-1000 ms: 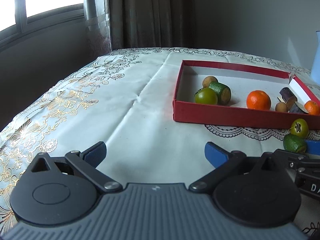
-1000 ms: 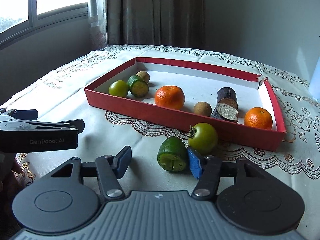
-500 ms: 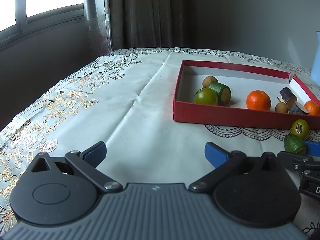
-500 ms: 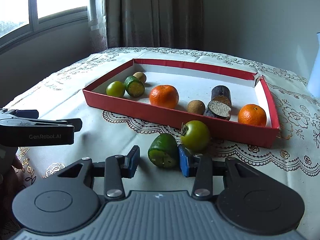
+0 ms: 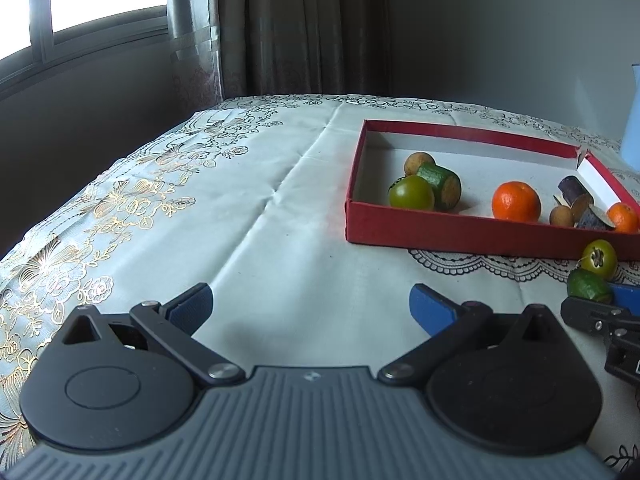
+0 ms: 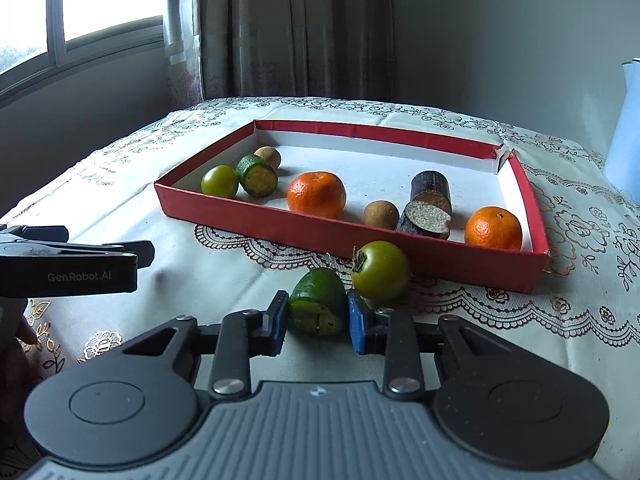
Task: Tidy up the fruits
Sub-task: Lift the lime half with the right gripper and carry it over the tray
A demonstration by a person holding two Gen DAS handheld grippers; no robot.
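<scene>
Glossy embroidered tablecloth [image 5: 280, 208]; matt cardboard red tray [image 6: 304, 224].

A pale blue jug [image 6: 630, 128] is cut off at the right edge in both views. The red tray's [image 5: 440, 232] near wall hides the bases of the fruit inside. A fingertip [image 6: 24, 334] shows partly at the left edge.

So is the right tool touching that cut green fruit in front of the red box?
Touching. The right wrist view shows the right tool with both blue pads closing against the cut green fruit, no gap either side.
</scene>
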